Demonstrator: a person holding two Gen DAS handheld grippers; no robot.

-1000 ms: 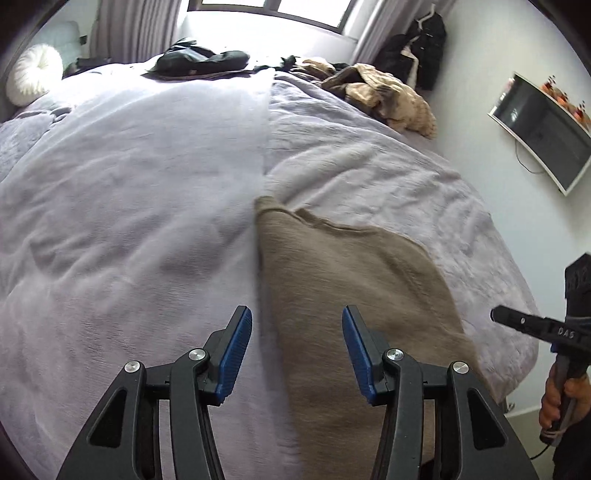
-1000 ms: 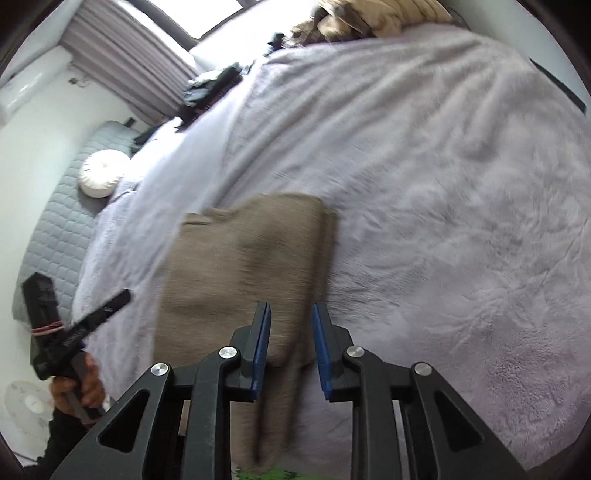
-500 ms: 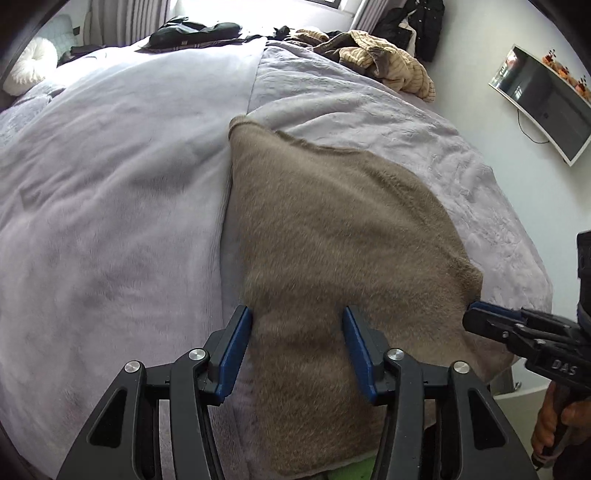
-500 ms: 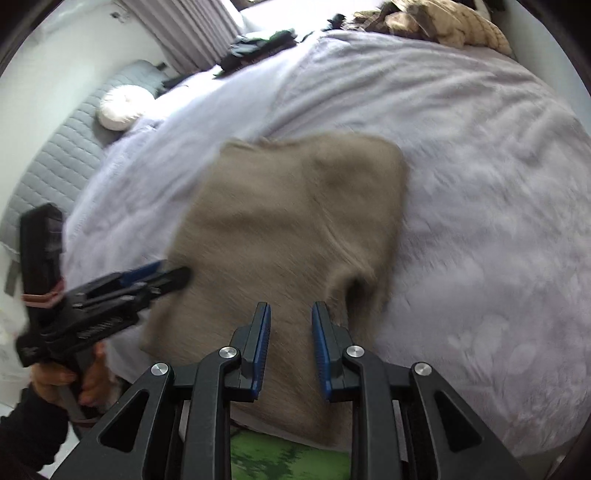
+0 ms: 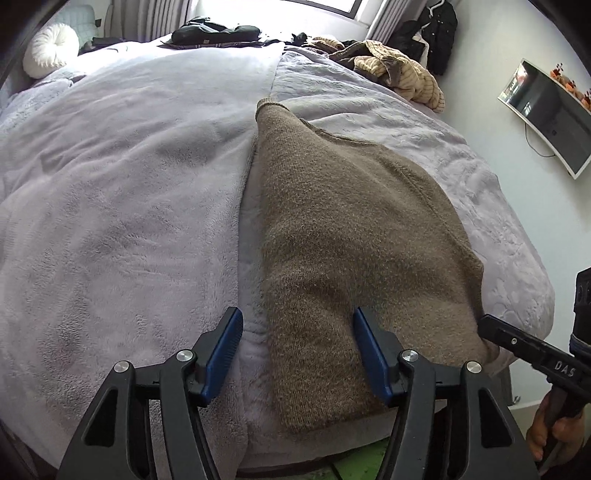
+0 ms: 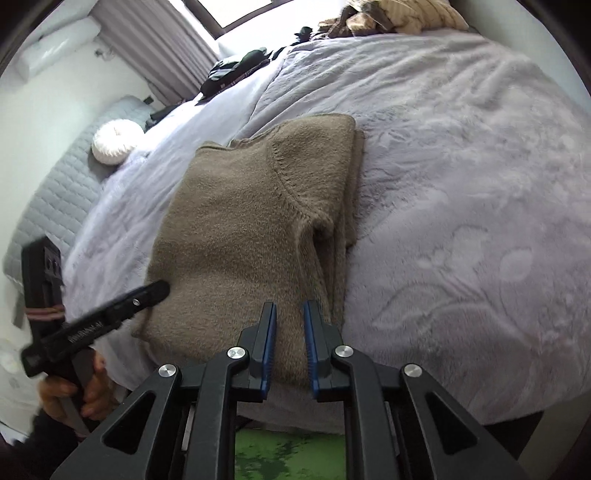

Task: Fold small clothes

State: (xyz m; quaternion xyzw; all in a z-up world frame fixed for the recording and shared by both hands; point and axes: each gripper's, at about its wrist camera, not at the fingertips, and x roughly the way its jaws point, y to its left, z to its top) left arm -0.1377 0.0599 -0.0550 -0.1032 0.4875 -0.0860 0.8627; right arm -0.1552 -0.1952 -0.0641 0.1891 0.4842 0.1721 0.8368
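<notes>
A brown knit sweater (image 5: 343, 236) lies folded lengthwise on the lilac bed cover, near the bed's front edge; it also shows in the right wrist view (image 6: 251, 229). My left gripper (image 5: 297, 350) is open and empty, its jaws straddling the sweater's near left edge just above it. My right gripper (image 6: 289, 339) has its jaws a narrow gap apart over the sweater's near right part, with knit seen between the pads; whether it pinches the cloth is unclear. Each gripper shows in the other's view, the right one (image 5: 524, 343) and the left one (image 6: 107, 314).
The bed (image 5: 110, 184) is covered by a lilac fleece blanket. A heap of striped and dark clothes (image 5: 391, 70) and a black garment (image 5: 218, 33) lie at the far end. A white round cushion (image 5: 50, 50) sits far left. A wall screen (image 5: 550, 114) hangs right.
Both grippers moved in over the sweater. The sweater now lies flatter, and the right gripper's view shifted toward its near right edge. The left gripper stayed open.
</notes>
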